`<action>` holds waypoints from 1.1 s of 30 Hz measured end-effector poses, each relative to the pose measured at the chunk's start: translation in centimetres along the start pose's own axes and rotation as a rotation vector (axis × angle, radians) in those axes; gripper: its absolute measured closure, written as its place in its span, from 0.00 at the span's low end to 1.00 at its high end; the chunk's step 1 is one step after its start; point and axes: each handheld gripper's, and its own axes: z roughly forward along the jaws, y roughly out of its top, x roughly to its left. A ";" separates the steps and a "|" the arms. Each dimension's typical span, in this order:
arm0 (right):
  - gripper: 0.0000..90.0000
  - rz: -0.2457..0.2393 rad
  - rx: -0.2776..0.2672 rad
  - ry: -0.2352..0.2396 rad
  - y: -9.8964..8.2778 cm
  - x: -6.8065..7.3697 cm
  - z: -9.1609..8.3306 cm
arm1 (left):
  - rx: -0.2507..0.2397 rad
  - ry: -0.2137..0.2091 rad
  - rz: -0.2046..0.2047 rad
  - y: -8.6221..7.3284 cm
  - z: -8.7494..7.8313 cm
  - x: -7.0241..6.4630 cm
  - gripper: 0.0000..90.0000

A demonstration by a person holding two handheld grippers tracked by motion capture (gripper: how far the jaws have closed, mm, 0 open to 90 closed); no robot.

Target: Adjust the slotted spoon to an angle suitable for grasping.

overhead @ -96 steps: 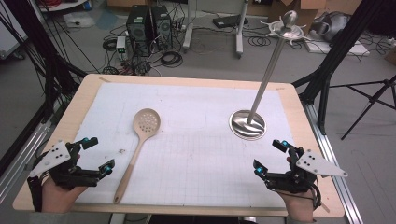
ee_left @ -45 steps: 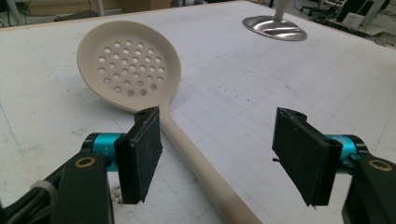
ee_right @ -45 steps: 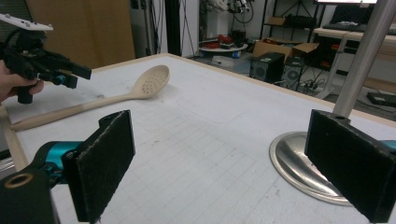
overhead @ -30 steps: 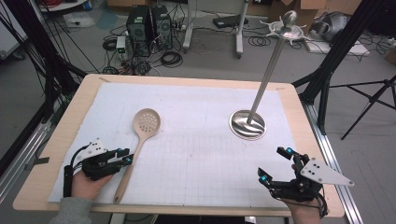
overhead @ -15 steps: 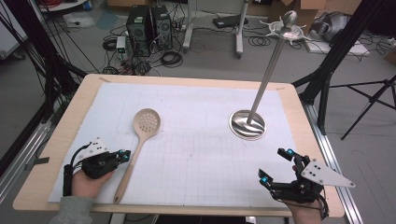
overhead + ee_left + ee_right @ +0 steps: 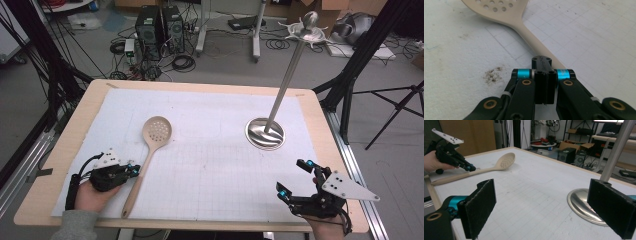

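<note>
A beige slotted spoon (image 6: 150,145) lies flat on the white gridded mat, bowl away from me. My left gripper (image 6: 134,170) sits low at the handle's left side and has just been closing. In the left gripper view its jaws (image 6: 542,62) stand pressed together, tips over the spoon handle (image 6: 534,42), and no gap or handle shows between the pads. My right gripper (image 6: 295,177) rests near the front right edge, open and holding nothing. In the right gripper view, one wide-apart pad (image 6: 479,206) frames the spoon (image 6: 504,162).
A steel stand with a round base (image 6: 265,134) and a tall pole topped by hooks (image 6: 306,27) rises at the mat's right. The wooden table edge (image 6: 200,222) runs close in front of both hands. Cables and computer cases lie on the floor beyond.
The left hand came in from the front left corner to the spoon handle, and its jaws closed there. The right hand drew slightly back toward the front edge. The spoon stayed put.
</note>
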 end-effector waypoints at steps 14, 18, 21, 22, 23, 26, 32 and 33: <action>0.08 -0.003 0.010 0.009 0.0 0.1 0.4 | 0.035 -0.042 0.010 0.2 0.4 -0.7 1.00; 0.08 -0.003 0.011 0.012 0.0 0.1 0.5 | 0.038 -0.071 0.011 0.4 0.7 -1.2 1.00; 0.08 0.003 0.011 0.011 0.1 0.1 0.4 | 0.038 -0.090 0.015 0.6 1.0 -1.3 0.99; 0.08 0.003 0.010 0.010 0.1 0.1 0.4 | 0.038 -0.090 0.015 0.6 1.0 -1.3 0.99; 0.08 0.003 0.010 0.010 0.1 0.1 0.4 | 0.037 -0.106 0.004 0.6 1.1 -1.2 0.99; 0.08 0.005 0.007 0.007 0.0 0.0 0.3 | 0.037 -0.128 0.023 1.0 1.6 -1.2 1.00; 0.08 0.003 0.008 0.009 0.0 0.0 0.4 | 0.042 -0.134 0.047 1.5 2.3 -2.0 1.00; 0.08 0.002 0.011 0.011 0.0 0.1 0.5 | 0.043 -0.132 0.051 1.6 2.5 -2.2 0.99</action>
